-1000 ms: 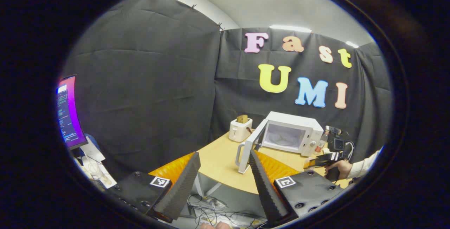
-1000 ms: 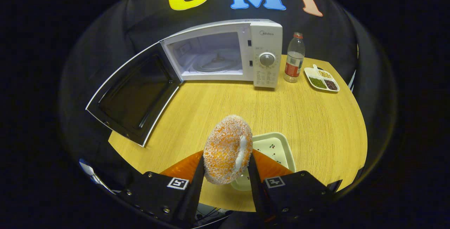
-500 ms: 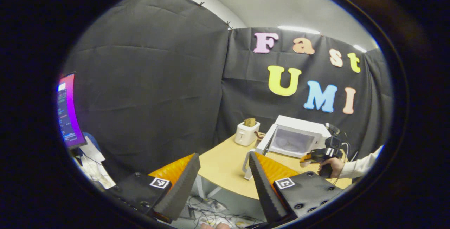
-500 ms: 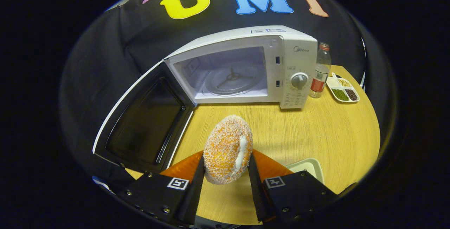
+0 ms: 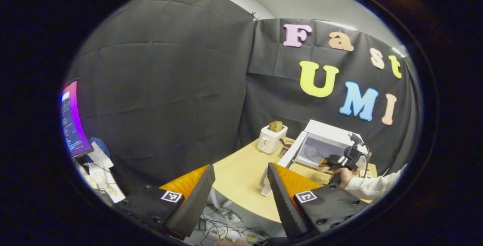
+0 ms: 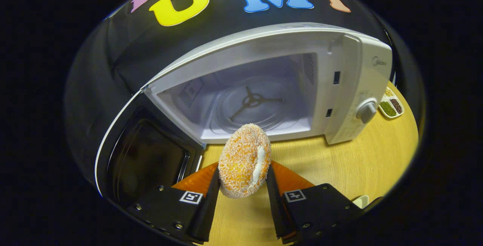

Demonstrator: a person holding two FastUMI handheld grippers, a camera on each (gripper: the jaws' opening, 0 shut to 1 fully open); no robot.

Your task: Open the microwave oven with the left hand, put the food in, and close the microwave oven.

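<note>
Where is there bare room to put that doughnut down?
The glass plate inside the microwave is bare, as is the tabletop in front of it. The open door blocks the left; a snack dish sits far right.

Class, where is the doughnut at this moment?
In the right gripper view, the doughnut sits clamped in the right gripper, low centre, just before the open microwave cavity.

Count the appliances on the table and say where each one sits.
2: the microwave oven, door open, at the back of the table, and a toaster to its left. Others may be hidden.
</note>
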